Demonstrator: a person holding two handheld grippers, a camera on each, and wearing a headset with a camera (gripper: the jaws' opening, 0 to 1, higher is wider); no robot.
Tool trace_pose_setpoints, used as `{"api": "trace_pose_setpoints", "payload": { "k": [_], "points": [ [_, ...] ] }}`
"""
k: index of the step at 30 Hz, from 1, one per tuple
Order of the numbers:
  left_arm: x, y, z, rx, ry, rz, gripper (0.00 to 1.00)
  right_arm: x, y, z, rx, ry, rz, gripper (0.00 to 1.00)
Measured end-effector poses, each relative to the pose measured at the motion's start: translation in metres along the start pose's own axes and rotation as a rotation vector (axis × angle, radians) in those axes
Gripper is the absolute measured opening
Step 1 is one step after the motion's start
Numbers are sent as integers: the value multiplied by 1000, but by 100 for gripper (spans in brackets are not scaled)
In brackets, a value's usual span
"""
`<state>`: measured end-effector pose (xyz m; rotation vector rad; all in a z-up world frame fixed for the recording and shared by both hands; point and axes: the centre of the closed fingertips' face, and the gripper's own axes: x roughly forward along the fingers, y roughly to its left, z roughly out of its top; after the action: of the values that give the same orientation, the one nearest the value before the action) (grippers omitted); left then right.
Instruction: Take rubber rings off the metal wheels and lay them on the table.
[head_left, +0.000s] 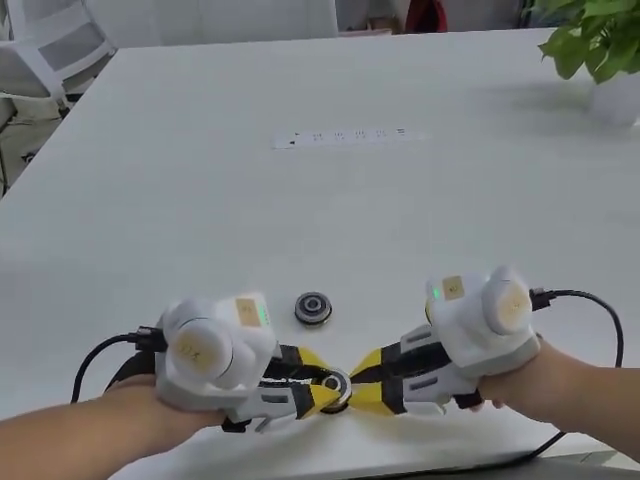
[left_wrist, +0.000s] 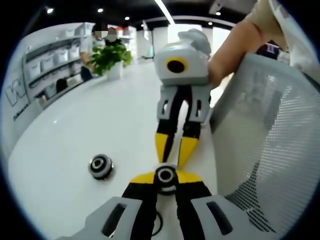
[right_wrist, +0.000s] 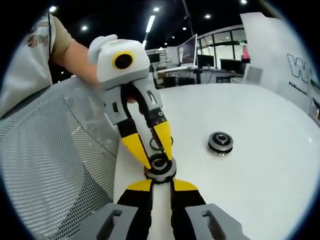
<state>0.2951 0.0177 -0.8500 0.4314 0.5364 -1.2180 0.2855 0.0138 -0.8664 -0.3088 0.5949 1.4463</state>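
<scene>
A small metal wheel (head_left: 336, 384) with a black rubber ring hangs just above the table's front edge. My left gripper (head_left: 328, 392) is shut on the wheel (left_wrist: 165, 175) from the left. From the right, my right gripper (head_left: 358, 388) has its yellow tips closed together on the ring at the wheel's rim (right_wrist: 160, 169). In the left gripper view the right gripper (left_wrist: 173, 159) reaches down from above. A second wheel (head_left: 313, 308) lies flat on the table behind them, ring still on. A thin black ring (right_wrist: 156, 144) lies on the table under the left gripper.
The white table (head_left: 330, 220) stretches away, with a power strip (head_left: 340, 137) set in its middle and a potted plant (head_left: 595, 45) at the far right corner. A mesh chair back (left_wrist: 265, 150) stands close behind the front edge.
</scene>
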Motion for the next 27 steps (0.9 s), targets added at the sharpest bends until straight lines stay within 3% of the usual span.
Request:
{"api": "trace_pose_setpoints", "payload": {
  "k": [3, 8, 10, 19, 24, 27],
  "points": [
    [0, 0, 0, 2, 1, 3, 13, -1, -4, -4, 46, 14, -13, 1],
    [0, -1, 0, 6, 4, 11, 13, 1, -1, -2, 151, -3, 5, 4],
    [0, -1, 1, 11, 6, 11, 13, 1, 0, -3, 120, 2, 1, 4],
    [0, -2, 1, 22, 12, 22, 13, 3, -5, -3, 114, 35, -29, 0],
    [-1, -2, 0, 30, 17, 23, 13, 1, -8, -5, 268, -3, -23, 0],
    [-1, -2, 0, 31, 18, 22, 13, -1, -9, -3, 312, -21, -19, 0]
  ]
}}
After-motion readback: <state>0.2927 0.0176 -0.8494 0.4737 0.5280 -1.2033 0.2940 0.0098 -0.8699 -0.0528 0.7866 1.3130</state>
